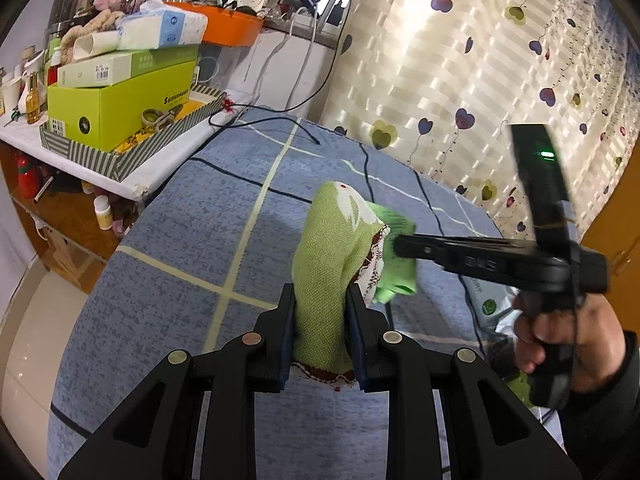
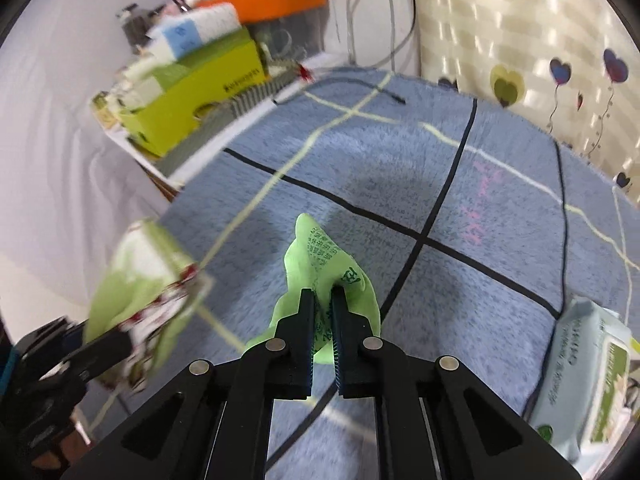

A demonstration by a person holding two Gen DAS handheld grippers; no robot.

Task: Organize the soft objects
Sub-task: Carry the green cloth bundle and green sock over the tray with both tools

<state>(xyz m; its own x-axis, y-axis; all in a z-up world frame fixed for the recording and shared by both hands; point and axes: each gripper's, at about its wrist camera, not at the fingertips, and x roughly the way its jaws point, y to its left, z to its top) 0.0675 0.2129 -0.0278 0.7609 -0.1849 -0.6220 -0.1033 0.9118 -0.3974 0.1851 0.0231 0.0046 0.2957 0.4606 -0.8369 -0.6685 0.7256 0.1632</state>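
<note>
This is a room in a home. A curtain (image 1: 460,80) with little hearts hangs at the back. A soft blue blanket (image 1: 192,240) covers the tabletop. A side shelf (image 1: 132,176) is piled with boxes (image 1: 120,104), bottles (image 1: 32,96) and an orange tray (image 1: 228,28).

Black tool (image 2: 322,300), dark sleeve (image 1: 616,392)

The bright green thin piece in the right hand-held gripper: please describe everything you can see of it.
The bright green piece looks like thin, crumpled plastic film with dark printed characters. The right hand-held gripper is shut on its middle, holding it above the blue checked cloth. Its pointed end sticks out ahead, and it sits beside the knitted green sock.
</note>
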